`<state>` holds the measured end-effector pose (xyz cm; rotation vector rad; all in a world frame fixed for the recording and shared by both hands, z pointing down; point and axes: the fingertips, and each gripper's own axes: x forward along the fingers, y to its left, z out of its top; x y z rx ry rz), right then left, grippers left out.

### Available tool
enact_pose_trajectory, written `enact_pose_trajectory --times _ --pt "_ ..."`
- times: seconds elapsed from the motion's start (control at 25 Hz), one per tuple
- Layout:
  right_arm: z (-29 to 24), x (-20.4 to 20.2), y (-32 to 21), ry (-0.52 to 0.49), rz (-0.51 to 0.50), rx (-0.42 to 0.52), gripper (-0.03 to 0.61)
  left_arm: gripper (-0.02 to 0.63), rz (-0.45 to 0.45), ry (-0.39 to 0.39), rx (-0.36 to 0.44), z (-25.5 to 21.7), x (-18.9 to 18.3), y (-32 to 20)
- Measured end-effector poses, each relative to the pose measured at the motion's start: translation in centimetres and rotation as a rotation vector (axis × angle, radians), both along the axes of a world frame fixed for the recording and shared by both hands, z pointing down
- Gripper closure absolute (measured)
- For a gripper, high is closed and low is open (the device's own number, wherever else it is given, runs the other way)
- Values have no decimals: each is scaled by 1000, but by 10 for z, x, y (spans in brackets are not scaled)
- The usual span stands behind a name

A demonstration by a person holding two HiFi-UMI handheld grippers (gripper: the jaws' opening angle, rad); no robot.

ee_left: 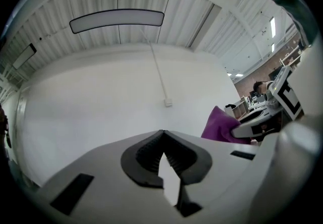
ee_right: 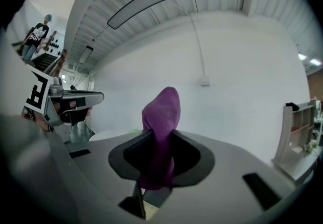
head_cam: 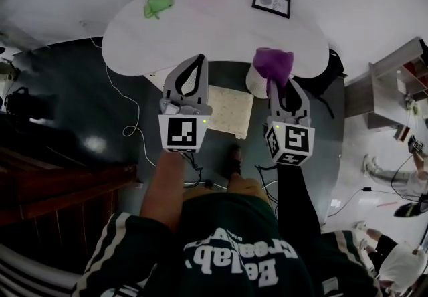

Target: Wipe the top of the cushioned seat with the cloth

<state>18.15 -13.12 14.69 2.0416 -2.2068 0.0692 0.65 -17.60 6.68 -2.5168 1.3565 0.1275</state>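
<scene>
I have not started wiping yet. My right gripper [head_cam: 286, 88] is closed tight on the purple cloth [head_cam: 273, 63]. The cloth is soft and fuzzy. It is bunched up and sticks out past the jaws like a little hat. My left gripper [head_cam: 199, 61] has nothing in it, and its jaws are pressed together at the tips.

I hold both grippers up in the air, pointing up at the wall and the ceiling. The cushioned seat [head_cam: 229, 110] is low down on the dark floor. In the head view it shows between my two grippers, partly under the edge of the white table [head_cam: 221, 28]. Its top is square, cream and speckled, and I see no stain on it from up here. The cloth is well apart from it.

So I think getting the cloth is done. What is left is to bring it down onto the seat top and rub it all over.
</scene>
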Motion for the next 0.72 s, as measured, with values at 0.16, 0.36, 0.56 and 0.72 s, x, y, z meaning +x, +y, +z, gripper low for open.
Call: enact_pose_trajectory --times 0.16,0.36,0.56,0.72 --pt "-9 -8 1 -17 -12 23 474 601 -14 13 10 -7 -9 1" --pt "-18 -21 -4 33 -19 56 477 600 -12 -2 1 -1 -14 0" --pt "-18 -26 -9 24 -24 52 477 601 -16 -3 -2 0 -18 -2" --pt "-19 -27 -8 26 -24 54 477 601 -19 13 0 -2 -20 -2"
